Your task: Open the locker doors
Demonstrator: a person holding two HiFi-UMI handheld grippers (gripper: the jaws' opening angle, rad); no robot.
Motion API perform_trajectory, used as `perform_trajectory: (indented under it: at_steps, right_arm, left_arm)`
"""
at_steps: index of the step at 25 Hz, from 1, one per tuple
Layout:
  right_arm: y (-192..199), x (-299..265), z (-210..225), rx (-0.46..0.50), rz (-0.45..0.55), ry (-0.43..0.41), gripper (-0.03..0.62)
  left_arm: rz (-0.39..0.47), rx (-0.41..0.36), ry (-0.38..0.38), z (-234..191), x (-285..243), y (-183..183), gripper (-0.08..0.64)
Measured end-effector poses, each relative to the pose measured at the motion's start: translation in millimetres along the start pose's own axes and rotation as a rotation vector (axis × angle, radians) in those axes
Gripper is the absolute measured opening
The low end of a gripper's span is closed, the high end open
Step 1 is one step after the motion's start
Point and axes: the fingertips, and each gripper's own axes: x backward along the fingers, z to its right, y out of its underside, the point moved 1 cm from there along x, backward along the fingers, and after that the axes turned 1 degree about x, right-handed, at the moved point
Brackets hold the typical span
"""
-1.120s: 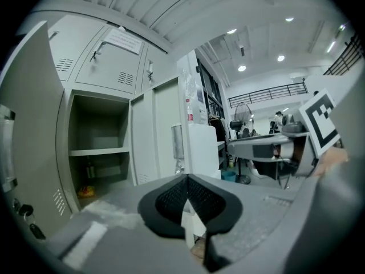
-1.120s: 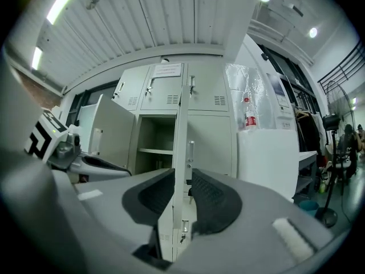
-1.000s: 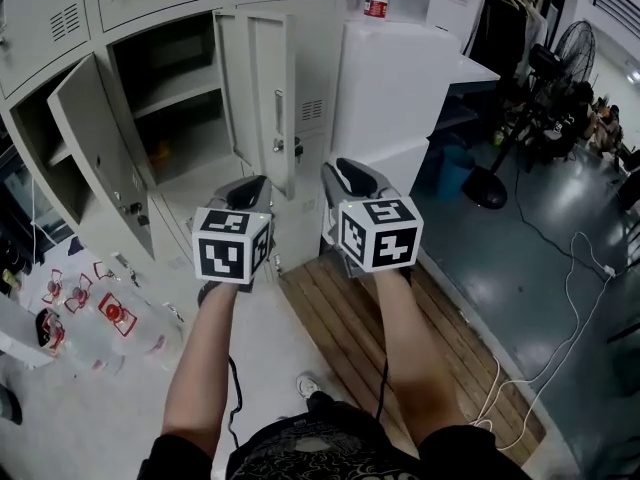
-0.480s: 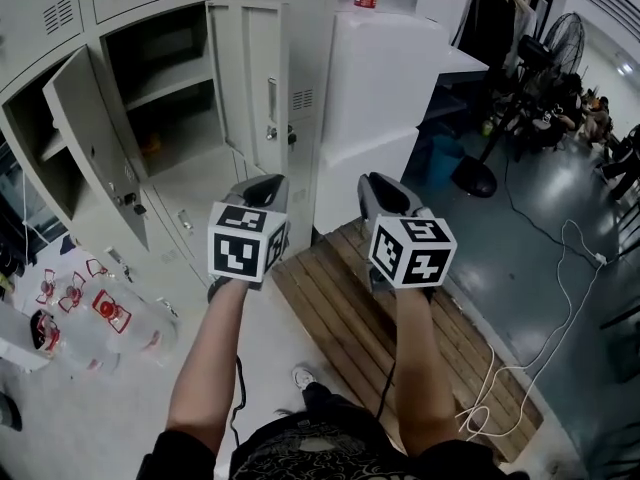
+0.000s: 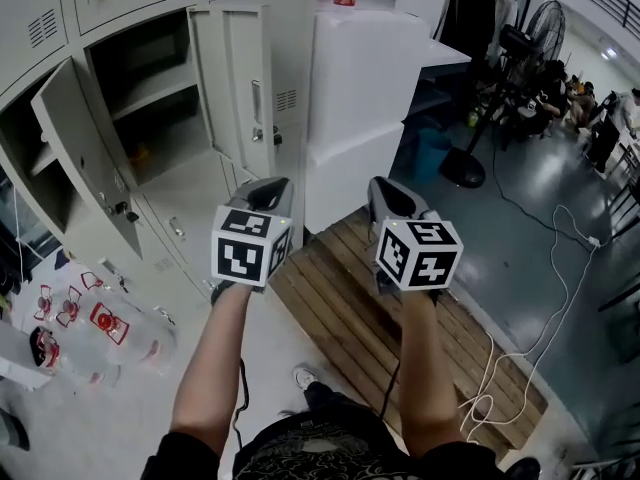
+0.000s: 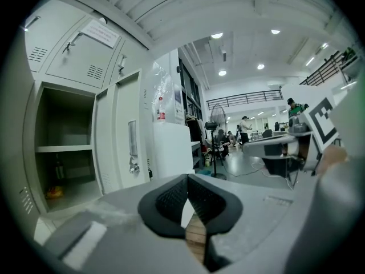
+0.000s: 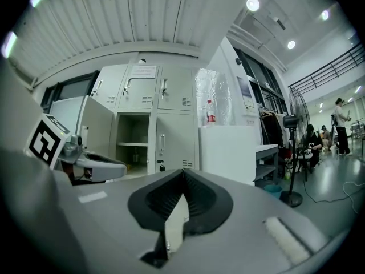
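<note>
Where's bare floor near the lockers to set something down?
The brown wooden slat platform below the white cabinet is bare, as is the pale floor strip beside it. Crowded: clear red-labelled bottles at left, white cable at right.

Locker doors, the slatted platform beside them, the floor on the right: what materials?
Locker doors: likely painted sheet steel, pale grey, matte. They have thin folded edges and stamped louvre vents.
Slatted platform: wood that looks unfinished, with brown boards and gaps between them.
Floor: probably coated concrete, grey-green and glossy. It reflects light.
</note>
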Motion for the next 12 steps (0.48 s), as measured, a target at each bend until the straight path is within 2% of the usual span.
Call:
perform_trajectory:
  at_steps: [12]
  right_arm:
    - [-5.2,6.5,-0.3,0.010,0.008,-0.007,0.002]
  left_arm:
    - [0.006,-0.006,-0.004,4.6,3.1,-4.8,0.002]
